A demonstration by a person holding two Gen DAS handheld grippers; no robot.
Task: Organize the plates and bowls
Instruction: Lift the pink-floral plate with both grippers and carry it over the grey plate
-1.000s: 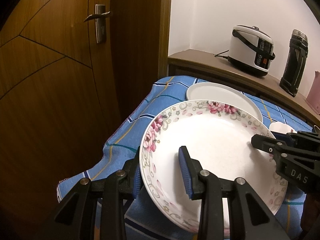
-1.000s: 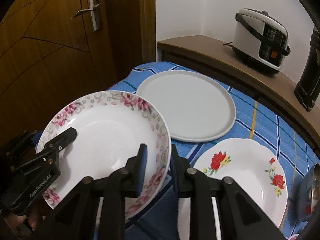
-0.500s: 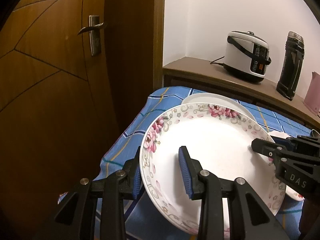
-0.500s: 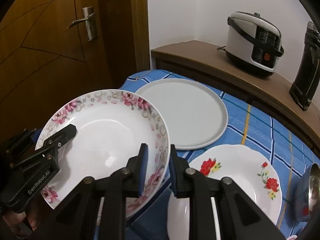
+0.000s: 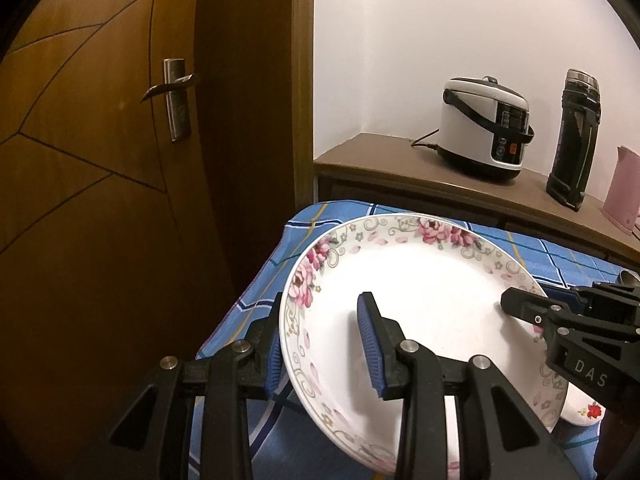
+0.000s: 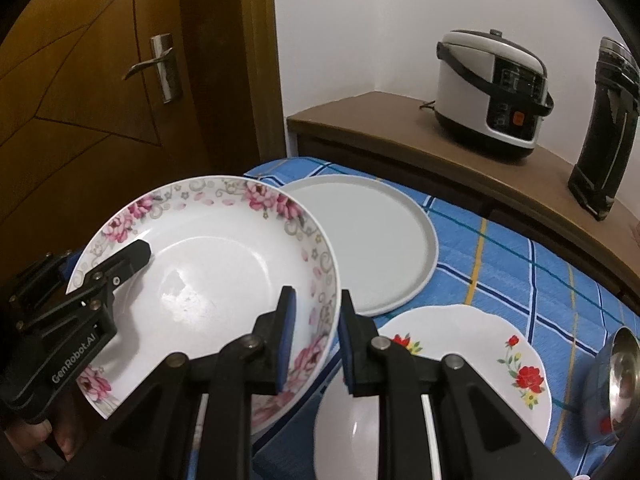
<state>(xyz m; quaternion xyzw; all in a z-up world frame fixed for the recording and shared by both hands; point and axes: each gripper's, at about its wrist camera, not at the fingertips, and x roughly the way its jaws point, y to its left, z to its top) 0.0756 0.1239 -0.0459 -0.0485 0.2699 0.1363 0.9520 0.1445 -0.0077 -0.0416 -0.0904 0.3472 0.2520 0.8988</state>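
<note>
While both grippers pinch the pink-flowered plate (image 6: 208, 276) at opposite rims, left gripper (image 5: 320, 344) and right gripper (image 6: 314, 344) should move level toward the grey plate (image 6: 380, 240), far right

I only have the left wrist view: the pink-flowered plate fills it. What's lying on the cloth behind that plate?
Observer: A plain grey plate lies flat on the blue checked cloth, just past the pink-flowered plate.
Operator: Anything nearer on the right?
Observer: A white plate with red flowers, and beside it a shiny metal bowl at the frame edge.
Operator: Does the right gripper really have the rim?
Observer: Yes, the right gripper clamps the rim, one finger inside and one outside.
</note>
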